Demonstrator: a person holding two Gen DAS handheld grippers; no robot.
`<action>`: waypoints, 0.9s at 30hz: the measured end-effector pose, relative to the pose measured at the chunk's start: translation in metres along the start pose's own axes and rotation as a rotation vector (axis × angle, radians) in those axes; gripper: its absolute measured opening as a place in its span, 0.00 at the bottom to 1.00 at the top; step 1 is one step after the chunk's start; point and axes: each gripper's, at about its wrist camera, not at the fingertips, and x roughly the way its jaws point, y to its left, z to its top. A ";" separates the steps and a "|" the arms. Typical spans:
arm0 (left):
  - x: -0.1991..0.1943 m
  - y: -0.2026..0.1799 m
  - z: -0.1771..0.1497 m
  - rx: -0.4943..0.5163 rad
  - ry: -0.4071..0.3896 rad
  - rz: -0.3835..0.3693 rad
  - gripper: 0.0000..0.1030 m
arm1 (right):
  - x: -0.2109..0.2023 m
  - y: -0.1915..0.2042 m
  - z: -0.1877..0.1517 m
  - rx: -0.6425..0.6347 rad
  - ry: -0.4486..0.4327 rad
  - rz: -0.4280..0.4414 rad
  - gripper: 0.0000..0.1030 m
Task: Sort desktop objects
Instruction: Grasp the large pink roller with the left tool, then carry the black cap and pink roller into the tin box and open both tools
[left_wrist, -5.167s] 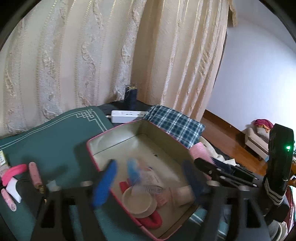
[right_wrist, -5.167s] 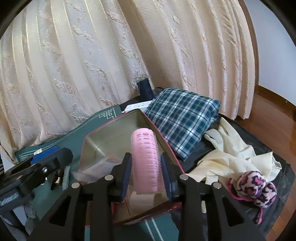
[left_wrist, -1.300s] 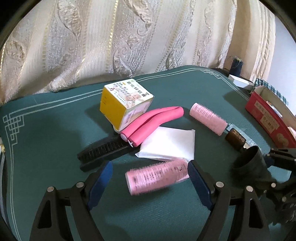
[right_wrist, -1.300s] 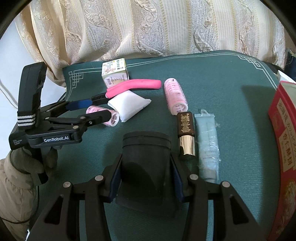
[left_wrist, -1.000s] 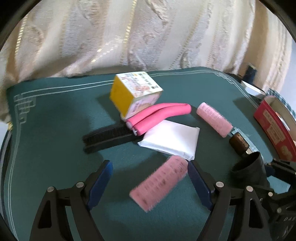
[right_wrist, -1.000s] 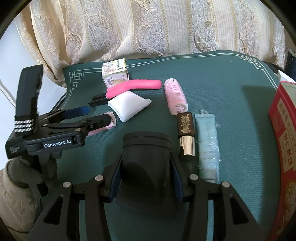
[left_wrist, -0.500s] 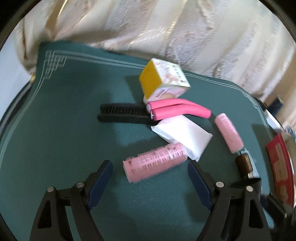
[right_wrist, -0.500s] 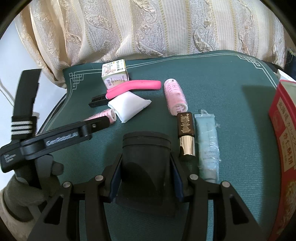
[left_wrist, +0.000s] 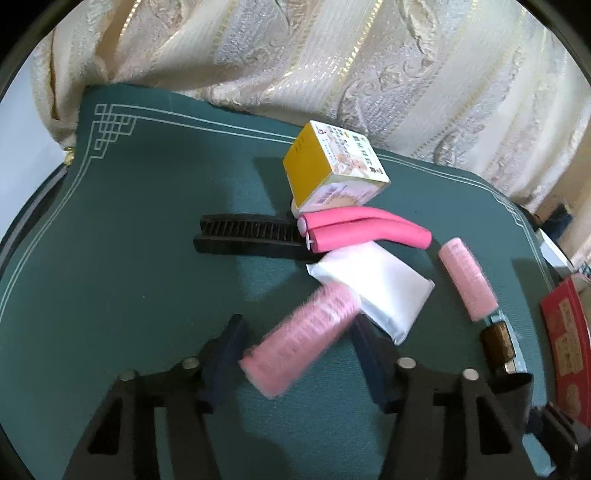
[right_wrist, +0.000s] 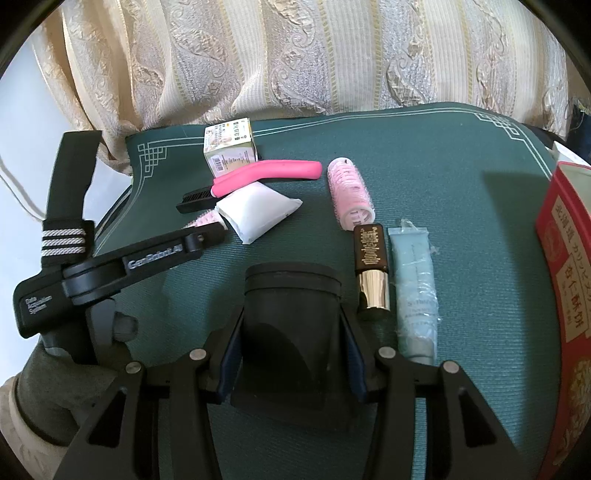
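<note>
Closing around a pink hair roller (left_wrist: 301, 334), the left gripper (left_wrist: 295, 356) has the roller lying aslant between its blue pads, but the pads do not yet look pressed against it; the roller is blurred, so contact cannot be settled. The right gripper (right_wrist: 290, 354) is pinching a black cup-shaped object (right_wrist: 290, 332), pads flat on both its sides.

To do this pickup well, I judge the pads should meet the roller across its round body near the middle, since it sits crooked and could roll or swing out. The squeeze should be gentle, as the roller looks light and springy. Its far end touches a white packet (left_wrist: 373, 284), which may drag along on lifting.

Further out on the green mat (left_wrist: 129, 240) lie a black comb (left_wrist: 247, 236), bent pink foam rods (left_wrist: 365, 230), a second roller (left_wrist: 467, 278) and a yellow-and-white carton (left_wrist: 332, 170) at the far side. Right of the black object are a brown-and-gold tube (right_wrist: 371, 266) and a pale blue tube (right_wrist: 415, 291).

A red box (right_wrist: 570, 266) at the right edge carries Chinese characters. The left gripper's arm reads "GenRobot.AI" and "Data Acquisition System". The carton's print is too small to read.
</note>
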 end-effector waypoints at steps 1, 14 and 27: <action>-0.002 0.002 -0.001 0.003 -0.002 -0.014 0.47 | 0.000 0.000 0.000 -0.001 0.000 -0.001 0.50; -0.016 0.011 -0.012 0.012 0.000 -0.115 0.36 | -0.001 0.002 -0.002 -0.006 -0.010 -0.013 0.50; -0.008 -0.005 -0.012 0.117 0.009 -0.040 0.52 | 0.000 0.003 -0.002 -0.013 -0.010 -0.020 0.50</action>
